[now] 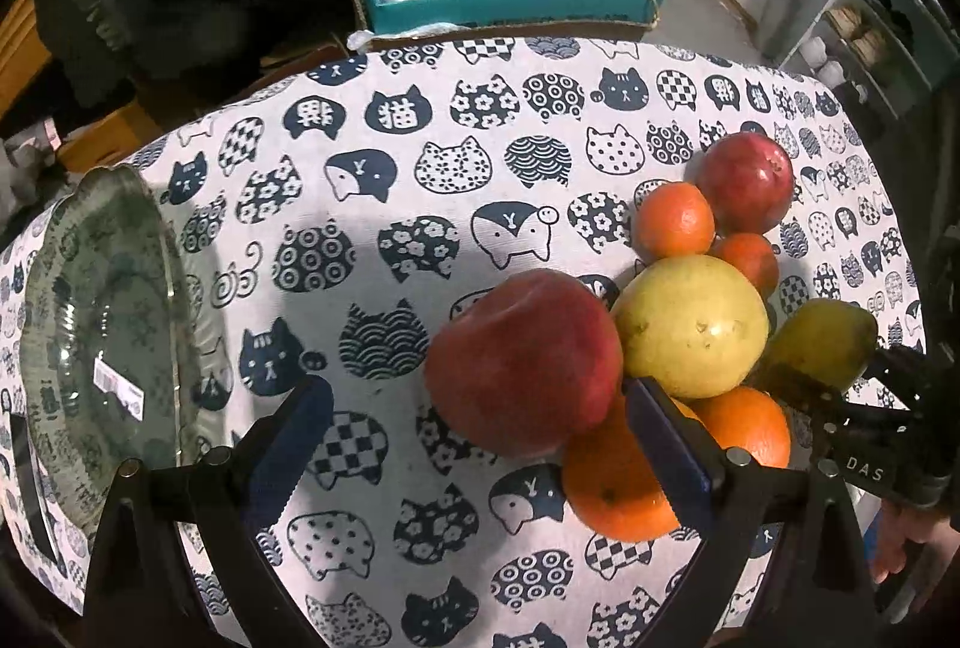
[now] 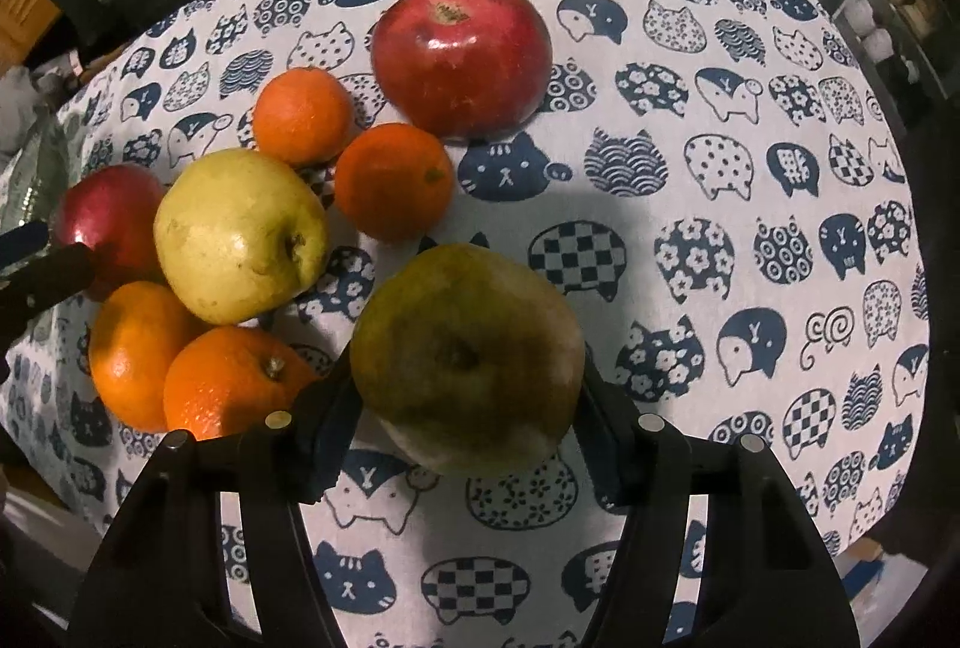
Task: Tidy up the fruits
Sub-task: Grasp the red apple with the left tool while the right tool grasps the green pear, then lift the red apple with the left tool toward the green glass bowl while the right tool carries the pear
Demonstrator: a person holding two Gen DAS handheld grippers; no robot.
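A pile of fruit lies on the cat-print tablecloth [image 2: 720,168]. My right gripper [image 2: 467,390] points down with its pads against both sides of a green-brown pear [image 2: 465,354]; in the left wrist view that pear [image 1: 822,342] sits at the pile's right end. My left gripper [image 1: 477,396] stands wide open over a red apple [image 1: 522,366], which lies nearer the right finger; the left pad is well clear of it. Beside it are a yellow apple [image 1: 690,327], several oranges [image 1: 612,486] and a second red apple [image 2: 461,57].
A clear glass plate [image 1: 168,252] sits on the cloth at the left, beyond my left gripper. A teal box [image 1: 510,3] with plastic bags stands past the table's far edge. A hand [image 1: 900,540] shows at the lower right.
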